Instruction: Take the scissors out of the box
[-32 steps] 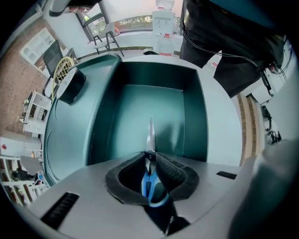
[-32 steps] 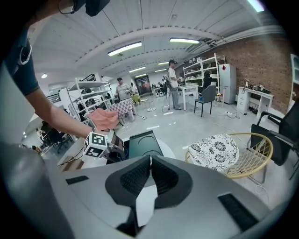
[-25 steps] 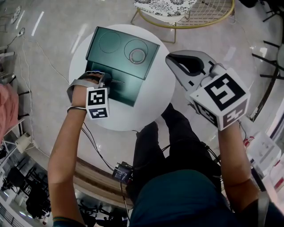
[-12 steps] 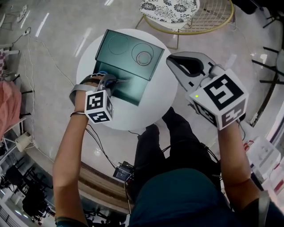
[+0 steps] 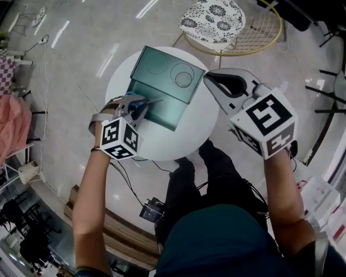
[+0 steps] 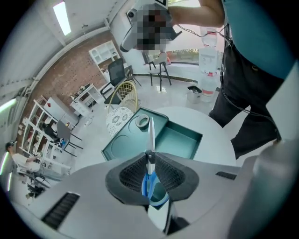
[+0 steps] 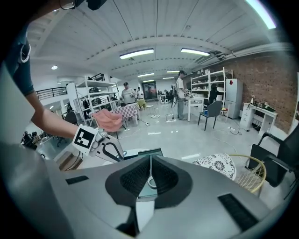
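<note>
The scissors (image 6: 150,135) have blue handles and point blades forward, pinched at the pivot by my left gripper (image 6: 150,158). In the head view the left gripper (image 5: 141,103) hangs above the near left part of the open teal box (image 5: 157,112), with the scissors' blade (image 5: 153,100) over the box's deep half. The box's other half (image 5: 162,67) carries a grey ring (image 5: 184,80). My right gripper (image 5: 207,78) hovers to the right of the box, jaws together with nothing between them. In the right gripper view, the right gripper (image 7: 150,161) looks across at the left gripper (image 7: 106,150).
The box lies on a small round white table (image 5: 189,135). A patterned chair (image 5: 213,16) with a gold wire frame stands just beyond the table. Cables (image 5: 127,184) trail on the floor near the person's legs (image 5: 216,162).
Both grippers have risen and the table looks farther below. The left gripper has lifted the scissors up from the box and rolled its wrist.
</note>
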{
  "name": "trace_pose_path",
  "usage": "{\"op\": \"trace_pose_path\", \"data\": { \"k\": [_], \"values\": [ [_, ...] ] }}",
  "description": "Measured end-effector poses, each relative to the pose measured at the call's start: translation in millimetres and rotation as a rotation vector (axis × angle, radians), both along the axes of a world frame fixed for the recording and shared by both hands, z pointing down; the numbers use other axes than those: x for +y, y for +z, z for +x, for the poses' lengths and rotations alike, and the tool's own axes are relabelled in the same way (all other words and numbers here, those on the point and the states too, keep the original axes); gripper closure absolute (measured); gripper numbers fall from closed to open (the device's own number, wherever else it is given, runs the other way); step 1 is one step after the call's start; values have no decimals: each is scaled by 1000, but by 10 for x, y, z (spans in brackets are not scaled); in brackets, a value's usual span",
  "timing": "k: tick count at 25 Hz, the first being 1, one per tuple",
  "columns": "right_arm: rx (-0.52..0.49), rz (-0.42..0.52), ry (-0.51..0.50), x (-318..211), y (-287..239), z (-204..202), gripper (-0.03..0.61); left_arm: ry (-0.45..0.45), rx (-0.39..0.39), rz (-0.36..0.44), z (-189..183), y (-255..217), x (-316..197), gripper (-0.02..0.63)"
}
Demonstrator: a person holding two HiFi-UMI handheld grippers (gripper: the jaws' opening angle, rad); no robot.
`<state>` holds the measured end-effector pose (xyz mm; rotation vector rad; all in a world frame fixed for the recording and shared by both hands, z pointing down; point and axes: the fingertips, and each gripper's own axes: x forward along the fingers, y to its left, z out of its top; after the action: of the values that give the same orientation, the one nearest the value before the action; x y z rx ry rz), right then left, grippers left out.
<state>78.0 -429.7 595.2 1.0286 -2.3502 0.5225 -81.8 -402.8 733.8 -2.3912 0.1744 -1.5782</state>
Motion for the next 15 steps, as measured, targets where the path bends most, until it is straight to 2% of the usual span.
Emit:
{"op": "trace_pose_path", "data": {
  "k": [11,15],
  "values": [
    [22,94,-61,205,-961,-315,538,-186,228,122,-78,-1466,129,538],
    [31,137,-95,298,-1295,-415,538,-281,314,175,-145,-2016,164,538]
  ]
}}
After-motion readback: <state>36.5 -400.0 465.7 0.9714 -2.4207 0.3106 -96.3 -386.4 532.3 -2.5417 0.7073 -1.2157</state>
